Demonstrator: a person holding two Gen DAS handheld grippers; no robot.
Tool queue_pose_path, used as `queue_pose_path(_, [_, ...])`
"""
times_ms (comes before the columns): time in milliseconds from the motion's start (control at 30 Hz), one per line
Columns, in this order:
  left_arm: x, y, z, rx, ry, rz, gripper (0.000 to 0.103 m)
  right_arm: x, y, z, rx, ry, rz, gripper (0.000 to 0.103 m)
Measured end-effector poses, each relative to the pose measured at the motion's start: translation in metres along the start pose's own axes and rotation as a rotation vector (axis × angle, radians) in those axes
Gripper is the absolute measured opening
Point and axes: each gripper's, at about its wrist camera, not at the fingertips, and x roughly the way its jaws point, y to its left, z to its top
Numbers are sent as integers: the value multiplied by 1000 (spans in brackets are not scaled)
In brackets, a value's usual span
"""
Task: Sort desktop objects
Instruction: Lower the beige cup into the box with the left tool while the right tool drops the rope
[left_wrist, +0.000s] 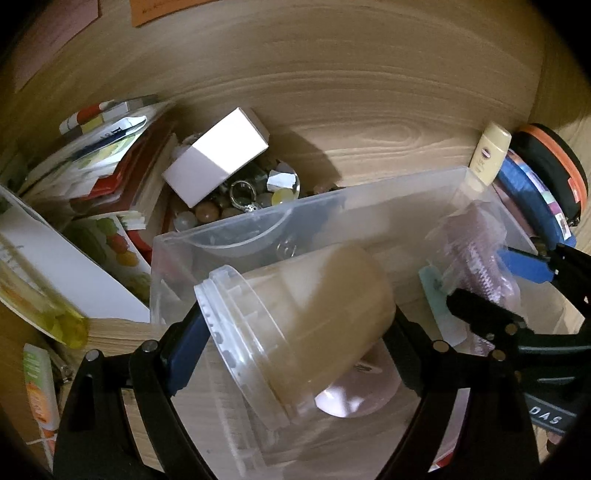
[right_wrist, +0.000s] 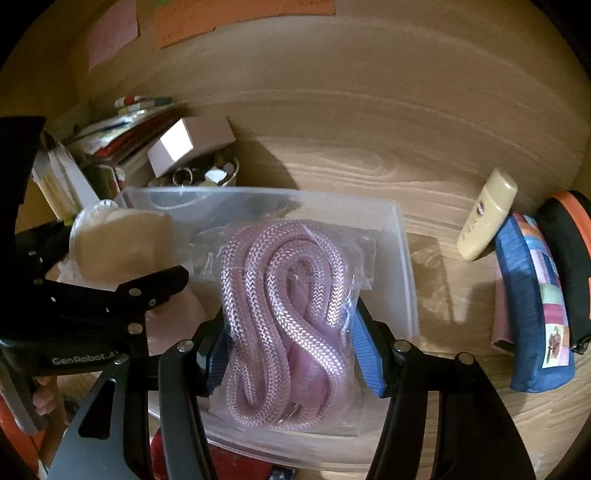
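My left gripper (left_wrist: 291, 354) is shut on a translucent round tub (left_wrist: 295, 325) with a lid, held tilted over the clear plastic bin (left_wrist: 258, 221). The tub also shows in the right wrist view (right_wrist: 118, 243). My right gripper (right_wrist: 290, 354) is shut on a clear bag of pink braided rope (right_wrist: 284, 306), held over the same clear plastic bin (right_wrist: 402, 258). The bagged rope shows in the left wrist view (left_wrist: 476, 251), with the right gripper (left_wrist: 491, 295) on it.
A white box (left_wrist: 218, 155) lies on a bowl of trinkets (left_wrist: 240, 195) behind the bin. Books (left_wrist: 103, 166) are stacked at left. A cream lotion tube (right_wrist: 487, 218), a blue patchwork pouch (right_wrist: 532, 314) and a black-orange case (right_wrist: 569, 258) lie at right on the wooden desk (right_wrist: 351, 147).
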Motion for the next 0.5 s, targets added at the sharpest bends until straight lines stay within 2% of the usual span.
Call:
queue_pose_path(433, [-1,3,2,3,24,-20,89,-3,4,2,-25,6,-15,55])
queue_pose_path(500, [-7,7,3,-13,16,-28,89,-5,4,3,-24,2,-9,60])
